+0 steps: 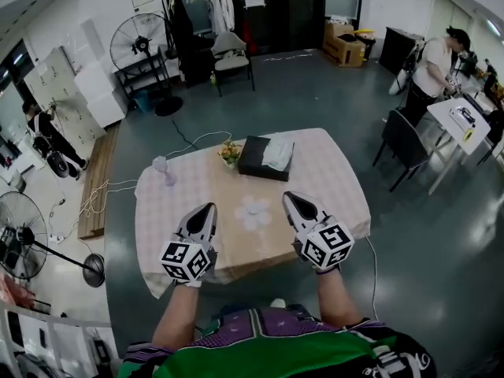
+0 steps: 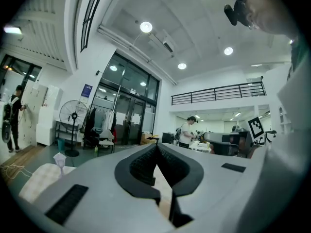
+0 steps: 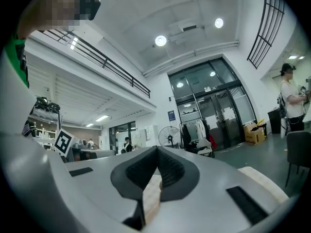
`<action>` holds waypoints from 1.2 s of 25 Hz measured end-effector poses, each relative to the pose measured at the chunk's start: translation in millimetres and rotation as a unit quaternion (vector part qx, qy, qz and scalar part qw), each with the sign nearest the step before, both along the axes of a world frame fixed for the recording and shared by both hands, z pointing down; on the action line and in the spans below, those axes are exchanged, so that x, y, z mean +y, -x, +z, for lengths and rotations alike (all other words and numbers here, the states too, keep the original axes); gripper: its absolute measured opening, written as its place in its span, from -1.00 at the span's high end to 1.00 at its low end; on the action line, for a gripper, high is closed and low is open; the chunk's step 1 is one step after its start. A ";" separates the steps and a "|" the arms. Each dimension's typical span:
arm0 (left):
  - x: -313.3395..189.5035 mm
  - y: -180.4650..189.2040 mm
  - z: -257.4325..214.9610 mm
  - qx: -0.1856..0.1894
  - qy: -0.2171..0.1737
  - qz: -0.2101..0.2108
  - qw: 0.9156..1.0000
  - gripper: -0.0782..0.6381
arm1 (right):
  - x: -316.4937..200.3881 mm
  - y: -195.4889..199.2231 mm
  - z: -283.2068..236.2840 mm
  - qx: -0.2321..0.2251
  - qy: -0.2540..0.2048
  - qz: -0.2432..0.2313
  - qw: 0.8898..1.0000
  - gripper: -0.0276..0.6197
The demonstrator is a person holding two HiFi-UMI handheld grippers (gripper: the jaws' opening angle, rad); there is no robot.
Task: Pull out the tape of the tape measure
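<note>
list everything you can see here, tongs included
table: 1, beige checked cloth, centre
tissue box: 1, black, far side of table
flowers: 1 small bunch, yellow-orange, just left of tissue box
lamp-like thing: 1, white and lilac, table's left edge
flower-shaped thing: 1, white, middle of table
fans: 2, black; one back left, one at left edge
chairs: 2; grey at back, black at right
clothes rack: 1, back wall
cardboard box: 1, brown, back right
people: 2; one at right, one far left
left tongs: 1, grey, black pads, shut, empty
right tongs: 1, same, shut, empty
</note>
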State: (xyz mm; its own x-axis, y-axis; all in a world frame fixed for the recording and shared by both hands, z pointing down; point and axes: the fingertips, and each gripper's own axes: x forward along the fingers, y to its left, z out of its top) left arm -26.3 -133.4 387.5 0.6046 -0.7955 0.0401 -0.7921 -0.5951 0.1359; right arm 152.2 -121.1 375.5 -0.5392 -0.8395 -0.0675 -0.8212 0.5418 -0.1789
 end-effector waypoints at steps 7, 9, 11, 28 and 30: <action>-32.6 23.2 -11.2 0.017 -0.008 0.008 1.000 0.72 | -30.9 21.7 -22.2 0.015 -0.017 0.021 1.000 0.89; -41.6 31.4 -12.7 0.024 -0.008 0.006 1.000 0.72 | -40.9 28.8 -26.2 0.021 -0.016 0.026 0.999 0.89; -49.0 40.2 -13.1 0.027 -0.009 0.007 1.000 0.72 | -49.1 38.4 -29.7 0.024 -0.017 0.028 0.999 0.89; -84.3 78.0 -18.7 0.046 -0.038 0.059 0.996 0.22 | -76.6 101.2 -22.2 0.062 -0.018 -0.005 0.998 0.05; -83.5 74.8 -17.0 0.057 -0.040 0.087 0.994 -0.03 | -77.4 105.0 -19.0 0.066 -0.018 -0.004 0.998 0.00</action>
State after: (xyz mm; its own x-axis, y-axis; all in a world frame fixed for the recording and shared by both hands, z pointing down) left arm -101.1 -216.9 370.5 0.7298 -0.6769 -0.0956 -0.6589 -0.7337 0.1658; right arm 47.2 -198.6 356.5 -0.5512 -0.8340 -0.0251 -0.8325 0.5517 -0.0503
